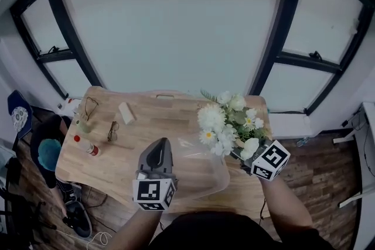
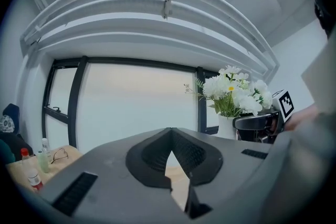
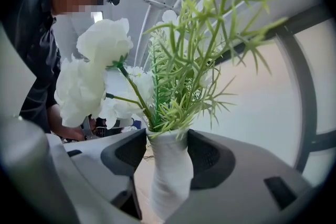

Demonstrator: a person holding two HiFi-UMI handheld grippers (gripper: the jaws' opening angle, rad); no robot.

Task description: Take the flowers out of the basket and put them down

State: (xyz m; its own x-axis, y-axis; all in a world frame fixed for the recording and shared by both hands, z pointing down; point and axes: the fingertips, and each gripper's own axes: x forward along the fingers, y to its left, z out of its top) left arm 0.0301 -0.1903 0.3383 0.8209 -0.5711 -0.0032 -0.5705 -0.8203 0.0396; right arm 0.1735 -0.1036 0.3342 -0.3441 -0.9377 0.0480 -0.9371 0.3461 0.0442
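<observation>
Flowers [image 1: 225, 123] clamped by right gripper [image 1: 246, 154] at lower right may topple if grip slackens; left gripper [image 1: 160, 148] closed, empty.

The flowers [image 1: 225, 123], white blooms with green sprigs and a white-wrapped stem, stood upright, clamped in the right gripper [image 3: 166, 161]; the clear basket [image 1: 215, 177] lay just left of it.
</observation>
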